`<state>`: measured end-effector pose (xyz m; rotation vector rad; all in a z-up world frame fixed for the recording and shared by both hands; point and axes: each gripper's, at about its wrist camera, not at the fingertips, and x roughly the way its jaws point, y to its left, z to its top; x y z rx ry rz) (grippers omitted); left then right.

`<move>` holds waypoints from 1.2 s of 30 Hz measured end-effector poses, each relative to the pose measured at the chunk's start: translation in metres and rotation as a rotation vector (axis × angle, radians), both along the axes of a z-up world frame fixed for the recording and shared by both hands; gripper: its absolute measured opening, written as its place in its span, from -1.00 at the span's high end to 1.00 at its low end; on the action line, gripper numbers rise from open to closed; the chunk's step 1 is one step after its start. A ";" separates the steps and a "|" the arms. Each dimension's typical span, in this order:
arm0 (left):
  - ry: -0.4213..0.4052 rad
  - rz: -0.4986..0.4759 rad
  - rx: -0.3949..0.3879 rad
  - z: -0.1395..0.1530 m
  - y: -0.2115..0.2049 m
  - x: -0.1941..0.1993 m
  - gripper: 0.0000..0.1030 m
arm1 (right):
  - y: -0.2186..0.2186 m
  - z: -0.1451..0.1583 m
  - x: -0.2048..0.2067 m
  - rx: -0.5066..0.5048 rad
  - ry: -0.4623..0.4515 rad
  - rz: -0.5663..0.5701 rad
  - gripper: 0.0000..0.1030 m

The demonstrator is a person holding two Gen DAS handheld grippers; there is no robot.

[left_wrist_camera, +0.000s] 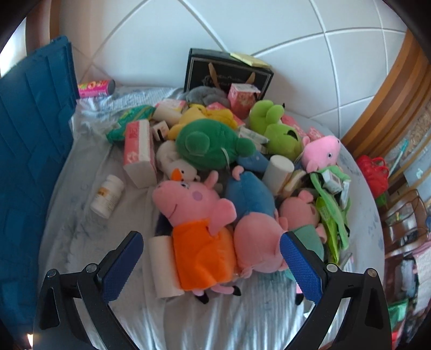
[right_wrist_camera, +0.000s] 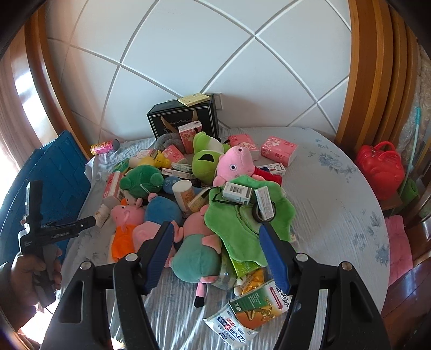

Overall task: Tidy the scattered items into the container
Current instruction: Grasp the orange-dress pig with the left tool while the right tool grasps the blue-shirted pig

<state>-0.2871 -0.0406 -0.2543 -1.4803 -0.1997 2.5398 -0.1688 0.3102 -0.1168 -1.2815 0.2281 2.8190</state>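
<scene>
- The left gripper (left_wrist_camera: 210, 258) hangs low over the near part of the bed (left_wrist_camera: 89, 223), jaws spread wide with nothing pinched; the pig plush in an orange dress (left_wrist_camera: 199, 223) lies between its blue pads, apart from both.
- The right gripper (right_wrist_camera: 215, 255) also stands spread and empty, tilted down over the pig plush in a teal shirt (right_wrist_camera: 196, 258); the green leaf-shaped cloth (right_wrist_camera: 242, 226) lies just beside its right pad.
- A hand (right_wrist_camera: 37, 272) shows at the left of the right wrist view, gripping the left gripper's handle.
- The scattered items sit heaped in the middle of the bed: a dark green plush (left_wrist_camera: 210, 145), a light green frog plush (left_wrist_camera: 274, 126), a pink pig plush (left_wrist_camera: 320, 150), pink tissue packs (left_wrist_camera: 138, 150) and small medicine boxes (right_wrist_camera: 237, 192).
- A white pill bottle (left_wrist_camera: 107, 195) lies alone toward the bed's left edge.
- The container (a blue crate (left_wrist_camera: 35, 150)) stands at the bed's left edge, well apart from both grippers.
- A black gift bag (left_wrist_camera: 229, 71) stands upright at the far edge against the white headboard (left_wrist_camera: 242, 24).
- Wet wipes and a green-and-orange box (right_wrist_camera: 256, 307) lie near the bed's near edge, under the right gripper.
</scene>
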 end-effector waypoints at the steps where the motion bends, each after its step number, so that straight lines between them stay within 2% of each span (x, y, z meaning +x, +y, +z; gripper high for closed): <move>1: -0.022 0.003 -0.009 -0.011 0.003 -0.003 -0.99 | 0.005 -0.004 0.002 -0.001 -0.011 -0.007 -0.26; 8: -0.127 0.024 -0.066 -0.071 0.010 -0.028 -0.99 | 0.018 -0.022 0.009 -0.007 -0.069 -0.041 -0.26; 11: -0.161 0.046 -0.053 -0.090 0.006 -0.041 -0.99 | 0.019 -0.027 0.009 -0.012 -0.085 -0.053 -0.26; 17: -0.238 0.047 -0.090 -0.128 0.016 -0.068 -0.99 | 0.016 -0.033 0.014 -0.012 -0.110 -0.075 -0.26; 19: -0.218 0.051 -0.106 -0.132 0.019 -0.074 -0.99 | 0.016 -0.035 0.017 -0.011 -0.119 -0.087 -0.26; 21: -0.254 0.045 -0.077 -0.142 0.021 -0.081 -1.00 | 0.020 -0.037 0.020 -0.015 -0.129 -0.103 -0.26; 24: -0.263 0.056 -0.084 -0.149 0.019 -0.084 -1.00 | 0.023 -0.040 0.022 -0.019 -0.140 -0.119 -0.26; 25: -0.265 0.054 -0.079 -0.149 0.019 -0.084 -0.92 | 0.024 -0.040 0.022 -0.020 -0.141 -0.122 -0.26; 26: -0.263 0.043 -0.069 -0.147 0.019 -0.084 -0.65 | 0.023 -0.041 0.022 -0.021 -0.141 -0.122 -0.26; 29: -0.247 -0.002 -0.083 -0.138 0.024 -0.079 -0.32 | 0.020 -0.042 0.018 -0.028 -0.141 -0.115 -0.26; 32: -0.225 -0.034 -0.087 -0.129 0.027 -0.072 -0.21 | 0.010 -0.040 0.011 -0.030 -0.133 -0.087 -0.26; 36: -0.200 -0.033 -0.062 -0.111 0.019 -0.062 -0.17 | -0.004 -0.037 0.001 -0.031 -0.120 -0.044 -0.26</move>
